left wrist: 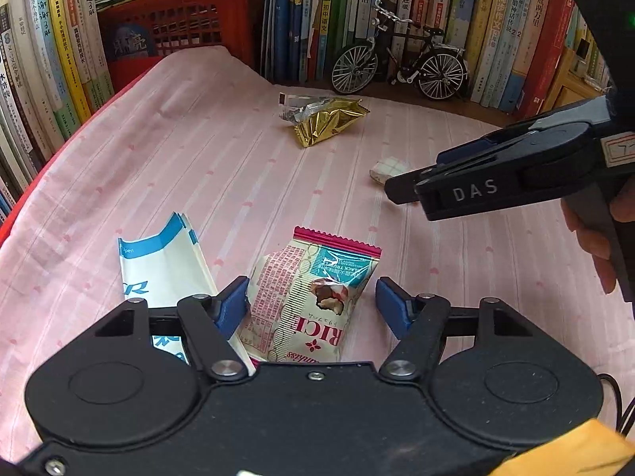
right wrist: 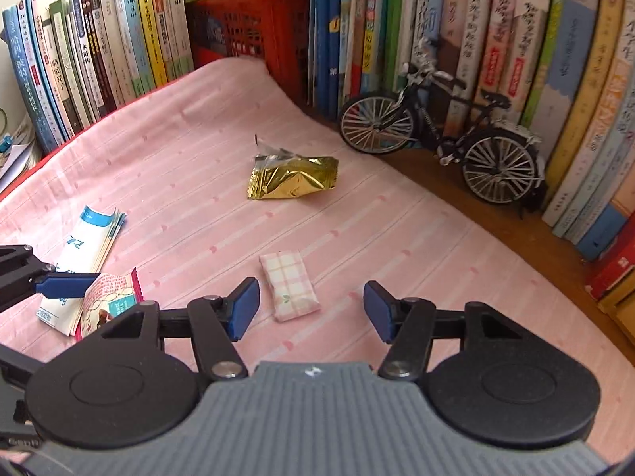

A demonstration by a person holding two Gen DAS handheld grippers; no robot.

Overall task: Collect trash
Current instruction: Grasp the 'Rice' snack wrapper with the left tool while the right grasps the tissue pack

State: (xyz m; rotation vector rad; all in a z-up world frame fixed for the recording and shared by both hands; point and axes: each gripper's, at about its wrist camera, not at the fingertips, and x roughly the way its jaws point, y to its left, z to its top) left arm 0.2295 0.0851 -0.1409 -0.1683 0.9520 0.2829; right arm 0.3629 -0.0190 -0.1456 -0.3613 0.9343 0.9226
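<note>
On the pink cloth (left wrist: 198, 150) in front of the books (right wrist: 496, 39), both grippers are down among the trash. The left gripper (left wrist: 311, 303) has its jaws partly open, straddling the snack wrapper (left wrist: 313, 293). The left pad looks right at the wrapper's edge, the right pad stands just clear, so nothing is gripped yet. The right gripper (right wrist: 311, 309) is also partly open and empty, with the checked packet (right wrist: 289, 287) lying between its pads, nearer the left one and touching neither.

What could go wrong? The snack wrapper overlaps the blue-and-white sachet (left wrist: 158, 269) beside it. A careless close could catch both, or shove the wrapper sideways and crumple it out of the jaws. It is thin and slick, so a shallow pinch may slip. The checked packet lies flat on soft cloth. If the pads close too high they skim over it; too low and they bunch the cloth instead. It also sits off-centre, so one pad may push it before the other arrives.

The gold wrapper (right wrist: 293, 178) waits farther back, toward the cloth's far edge, well apart from both grippers. Behind it, off the cloth, stands the model bicycle (right wrist: 440, 135), which a wide reach could knock over.
</note>
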